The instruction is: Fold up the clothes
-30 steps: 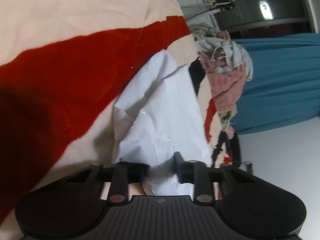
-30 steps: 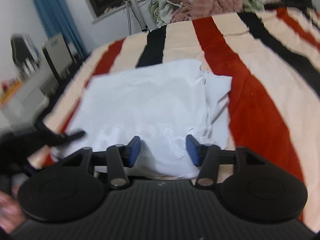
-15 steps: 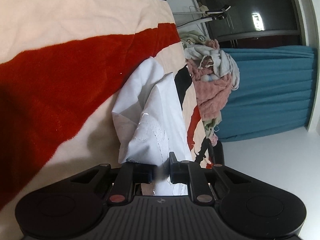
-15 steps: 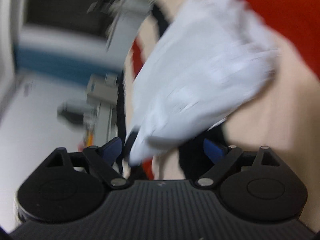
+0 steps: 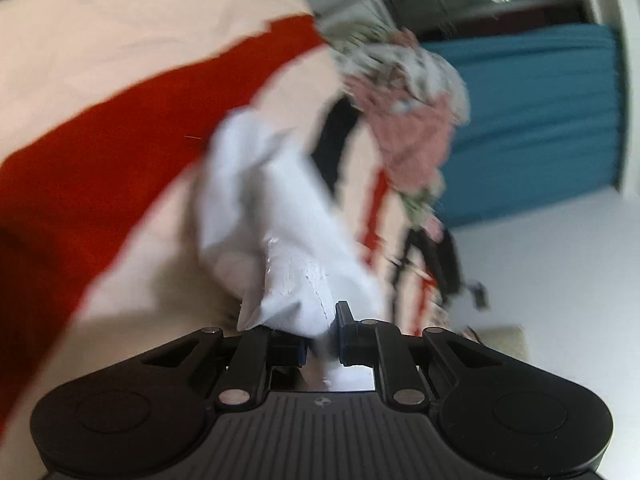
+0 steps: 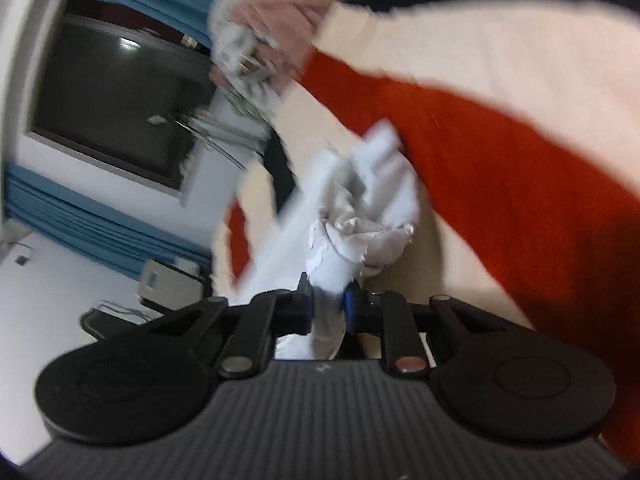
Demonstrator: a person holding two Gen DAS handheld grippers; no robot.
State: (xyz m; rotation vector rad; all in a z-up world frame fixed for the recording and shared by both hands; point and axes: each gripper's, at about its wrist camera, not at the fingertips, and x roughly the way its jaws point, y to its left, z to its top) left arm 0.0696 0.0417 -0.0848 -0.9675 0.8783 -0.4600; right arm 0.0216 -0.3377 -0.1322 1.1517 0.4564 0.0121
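A white garment (image 5: 280, 216) with lace trim hangs bunched above the striped blanket (image 5: 120, 80). My left gripper (image 5: 322, 342) is shut on one edge of it, cloth pinched between the fingers. In the right wrist view the same white garment (image 6: 360, 216) is crumpled and lifted, and my right gripper (image 6: 326, 312) is shut on a twisted fold of it. Both views are tilted and blurred by motion.
The bed is covered by a cream, red and black striped blanket (image 6: 500, 100). A heap of pink and pale clothes (image 5: 408, 120) lies at its far end, with blue curtains (image 5: 540, 120) behind. A dark screen (image 6: 112, 104) and a tripod stand near the wall.
Both grippers have closed on the white garment and lifted it off the blanket, bunching it. A second ago the right gripper was open over the flat cloth. Both cameras have rolled sideways.
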